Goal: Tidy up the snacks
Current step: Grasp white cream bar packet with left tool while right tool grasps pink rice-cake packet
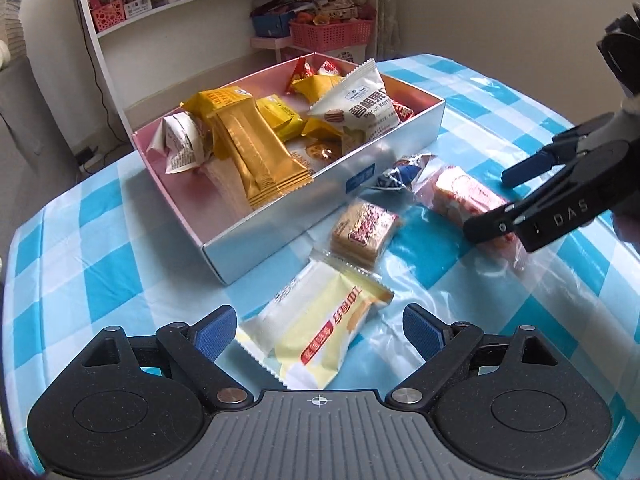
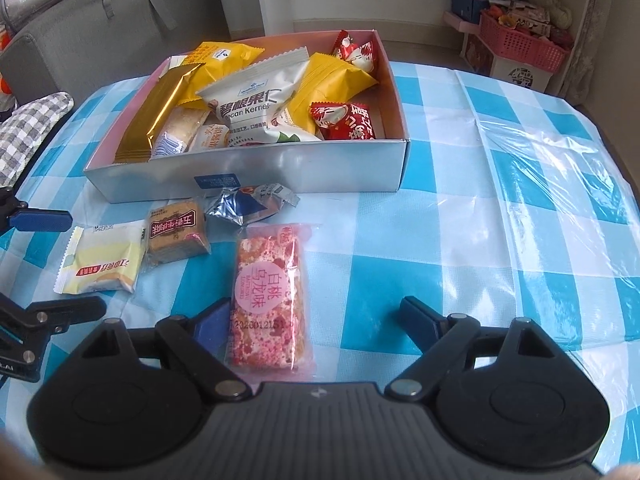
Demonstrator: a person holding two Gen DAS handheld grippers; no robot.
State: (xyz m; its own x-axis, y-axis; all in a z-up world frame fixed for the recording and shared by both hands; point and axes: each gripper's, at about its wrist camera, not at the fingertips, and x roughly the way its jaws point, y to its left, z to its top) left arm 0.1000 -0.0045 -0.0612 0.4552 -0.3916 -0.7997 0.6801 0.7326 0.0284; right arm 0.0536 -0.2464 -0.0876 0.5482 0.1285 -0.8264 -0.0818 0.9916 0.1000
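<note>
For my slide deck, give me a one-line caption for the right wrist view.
Open right tool straddles a pink snack bar on the checked tablecloth, before a snack-filled box.

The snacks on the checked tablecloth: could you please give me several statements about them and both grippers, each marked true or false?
1. The left gripper is open around the yellow-and-white packet. True.
2. The right gripper is shut on the pink packet. False: it is open, with the packet lying between its fingers.
3. Four snacks lie on the tablecloth outside the box. True.
4. The brown biscuit packet lies inside the box. False: it lies on the tablecloth in front of it.
</note>
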